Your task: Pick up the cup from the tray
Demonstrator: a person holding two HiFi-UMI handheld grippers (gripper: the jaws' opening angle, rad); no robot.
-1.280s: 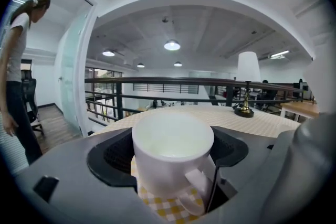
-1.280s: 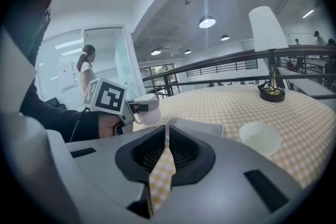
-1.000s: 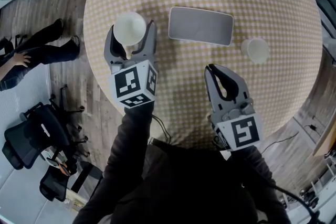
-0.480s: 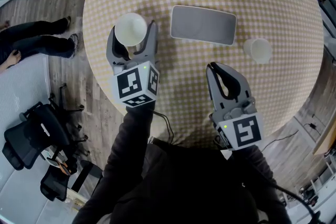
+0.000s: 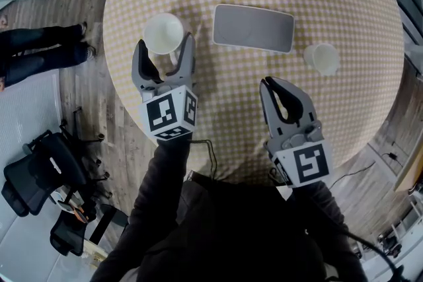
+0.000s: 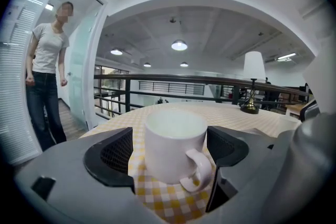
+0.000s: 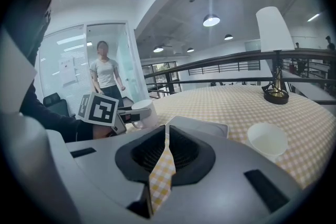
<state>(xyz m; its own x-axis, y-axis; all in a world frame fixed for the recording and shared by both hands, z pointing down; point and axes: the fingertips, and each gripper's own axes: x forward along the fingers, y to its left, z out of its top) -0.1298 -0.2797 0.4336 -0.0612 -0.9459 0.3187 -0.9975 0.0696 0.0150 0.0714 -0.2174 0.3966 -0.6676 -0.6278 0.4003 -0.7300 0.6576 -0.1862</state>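
The tray (image 5: 253, 28) was seen bare at the middle of the counter (image 5: 330, 3), and the cup (image 5: 163, 32) was found off it, upright on the checked cloth to the left of the tray. The left tool (image 5: 164, 41) was released, its 2 jaws spread to either side of the cup with cloth showing on the left side, so no grip was judged to be made. The right tool (image 5: 268, 83) was clenched on nothing, below the tray's right end. A second cup (image 5: 321, 59) stood right of the tray.

Trouble could be expected from the handle (image 6: 198, 170), which was turned toward the tool and slightly right: if caught by 1 jaw, the cup could be twisted or tipped. An uneven approach could also shove it farther from the tray, toward the counter's edge.
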